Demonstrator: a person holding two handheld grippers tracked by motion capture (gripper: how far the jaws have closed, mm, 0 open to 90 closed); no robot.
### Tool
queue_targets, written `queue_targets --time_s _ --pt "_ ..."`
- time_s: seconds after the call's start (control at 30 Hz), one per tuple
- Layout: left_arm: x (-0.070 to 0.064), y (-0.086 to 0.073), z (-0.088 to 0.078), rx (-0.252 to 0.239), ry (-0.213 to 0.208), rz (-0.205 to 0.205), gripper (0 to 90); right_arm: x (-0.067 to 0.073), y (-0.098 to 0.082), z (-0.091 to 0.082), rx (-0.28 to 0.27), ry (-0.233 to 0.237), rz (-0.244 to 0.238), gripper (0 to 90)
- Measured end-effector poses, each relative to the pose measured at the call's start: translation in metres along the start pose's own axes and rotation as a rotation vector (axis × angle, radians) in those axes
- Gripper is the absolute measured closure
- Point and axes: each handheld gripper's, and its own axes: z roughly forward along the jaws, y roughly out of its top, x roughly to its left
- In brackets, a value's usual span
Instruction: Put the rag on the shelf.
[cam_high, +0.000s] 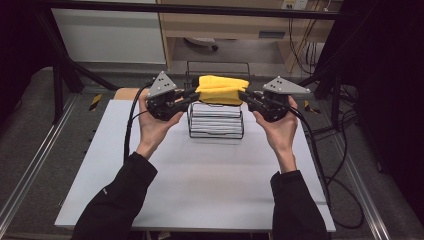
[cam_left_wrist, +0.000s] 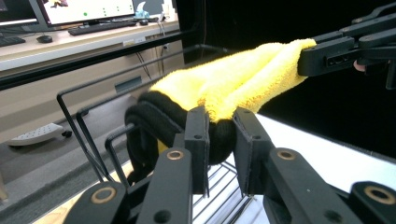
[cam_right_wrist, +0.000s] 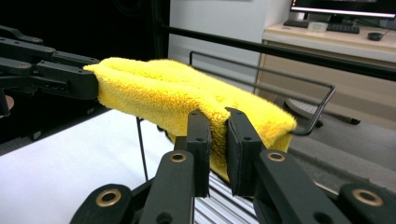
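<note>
Over the wire rack (cam_high: 216, 120) standing on the white table (cam_high: 200, 180), a folded yellow cloth (cam_high: 222, 89) hangs level, its long axis running from one hand to the other. The left claw (cam_high: 192, 95) pinches the end on its own side of the rack, the right claw (cam_high: 246, 96) the opposite end, both nipped narrow on the fabric. The rack lies straight below the cloth, so the coming move looks like an even lowering onto it
</note>
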Motion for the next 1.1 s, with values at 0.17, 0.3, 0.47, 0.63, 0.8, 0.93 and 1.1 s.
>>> queue_targets --time_s 0.17,0.3,0.47,0.63,0.8,0.93,1.1 --pt "-0.001 -0.007 0.002 0.021 -0.002 0.005 74.8 0.000 -0.008 0.002 0.021 0.005 0.000 80.2" --pt "-0.002 -0.008 0.001 0.035 -0.010 -0.012 71.6 -0.001 -0.013 0.003 0.037 0.006 -0.007 80.1" --pt "-0.001 0.002 -0.008 0.038 -0.033 -0.040 66.3 -0.002 -0.019 0.002 0.050 0.005 -0.003 79.9" --pt "0.000 0.017 -0.013 0.027 -0.028 -0.052 72.6 -0.002 -0.024 0.004 0.062 0.004 -0.006 79.1" --pt "0.002 0.019 0.001 0.084 -0.042 -0.083 84.8 -0.002 -0.027 0.004 0.064 0.006 -0.006 78.1" --pt "0.001 0.013 0.012 0.132 -0.056 -0.095 89.6 -0.003 -0.032 0.003 0.079 0.011 -0.006 76.1" --pt "0.000 0.004 0.020 0.172 -0.047 -0.084 89.7 -0.005 -0.037 0.002 0.094 0.016 -0.008 73.9"
